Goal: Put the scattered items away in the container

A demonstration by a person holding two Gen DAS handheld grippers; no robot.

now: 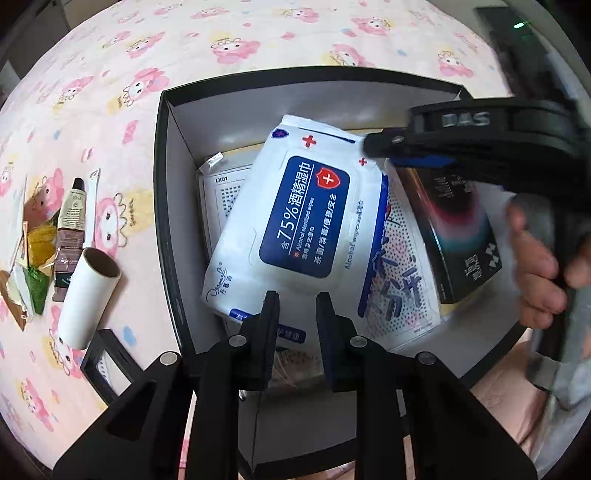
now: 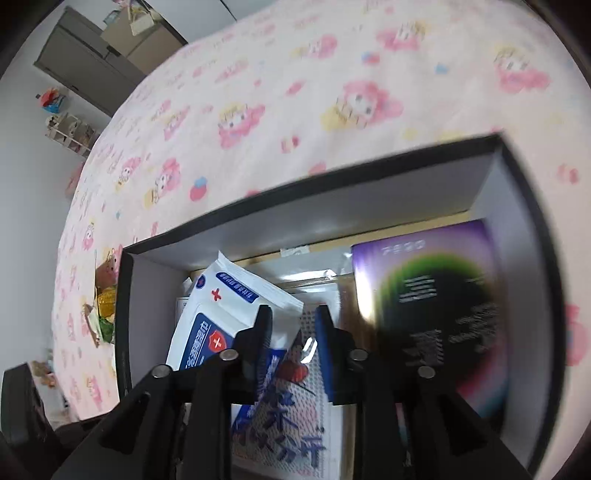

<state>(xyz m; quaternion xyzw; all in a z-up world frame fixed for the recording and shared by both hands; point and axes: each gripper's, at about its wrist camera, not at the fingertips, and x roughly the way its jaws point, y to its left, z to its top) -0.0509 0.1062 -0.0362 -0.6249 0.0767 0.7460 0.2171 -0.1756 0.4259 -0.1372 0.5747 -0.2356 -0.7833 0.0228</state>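
Far left on the pink cartoon-print bed sheet (image 1: 229, 33): pile of small packets (image 1: 31, 258), a dark-capped tube (image 1: 72, 229) lying flat w/ a white lint-roller refill (image 1: 86, 297) just beside it and touching its lower end. Near that, a small black frame (image 1: 107, 363), partly cut off by the left gripper.

Centre: black box w/ white inner walls (image 1: 166, 206) sits on the sheet. Inside, a white/blue pack of 75% alcohol wipes (image 1: 295, 221) lies tilted on top of a dotted LX01 board (image 1: 221, 192) and a dotted card w/ blue characters (image 1: 399, 291).

Left gripper (image 1: 297, 306) hovers over the near end of the wipes; fingers (image 1: 271, 314) narrow gap, nothing between them.

Right: dark purple/black carton (image 1: 454, 229) leaning in the box's right side. Right gripper (image 2: 291, 319) is over the box interior, fingers (image 2: 325, 325) apart by a narrow gap, holding nothing; carton (image 2: 432, 306) just beside its right finger, blurred. A hand (image 1: 535, 258) holds the right gripper's handle.
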